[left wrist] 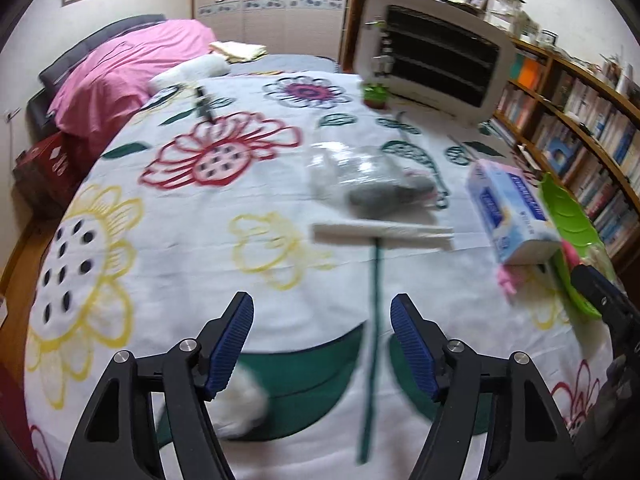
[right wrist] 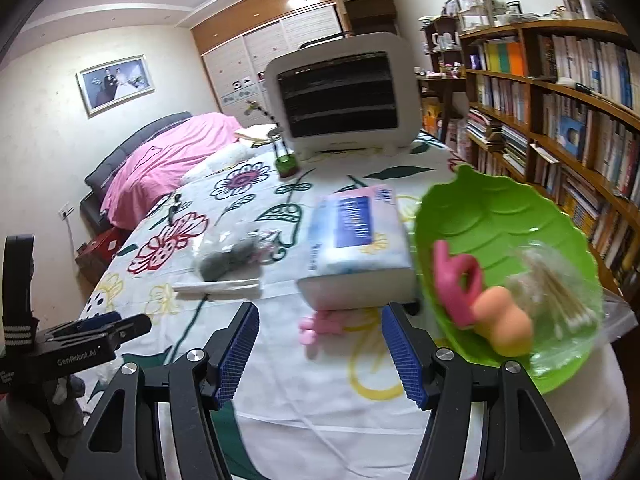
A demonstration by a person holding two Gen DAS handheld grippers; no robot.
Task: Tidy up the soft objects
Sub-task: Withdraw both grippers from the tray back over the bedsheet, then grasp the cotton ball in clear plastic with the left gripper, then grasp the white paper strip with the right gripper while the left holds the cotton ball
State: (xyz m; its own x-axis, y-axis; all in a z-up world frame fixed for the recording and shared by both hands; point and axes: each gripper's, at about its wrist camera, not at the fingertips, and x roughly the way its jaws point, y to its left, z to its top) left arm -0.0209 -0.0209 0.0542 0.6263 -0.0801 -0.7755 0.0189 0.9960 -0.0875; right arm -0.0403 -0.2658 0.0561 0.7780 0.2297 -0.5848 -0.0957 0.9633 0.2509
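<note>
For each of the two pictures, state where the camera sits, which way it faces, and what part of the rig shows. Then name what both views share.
Left wrist: on the left claw, looking down the bed at the floral sheet and bag; its open fingers show, and the right claw's tip.
Right wrist: on the right claw, facing the green tray; its open fingers show, and the left claw.
Shared: tissue pack, heater.

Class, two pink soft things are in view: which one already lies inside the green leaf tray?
The pink hand-shaped toy, resting in the tray beside the peach toy. The other pink piece lies on the bedspread in front of the tissue pack.
</note>
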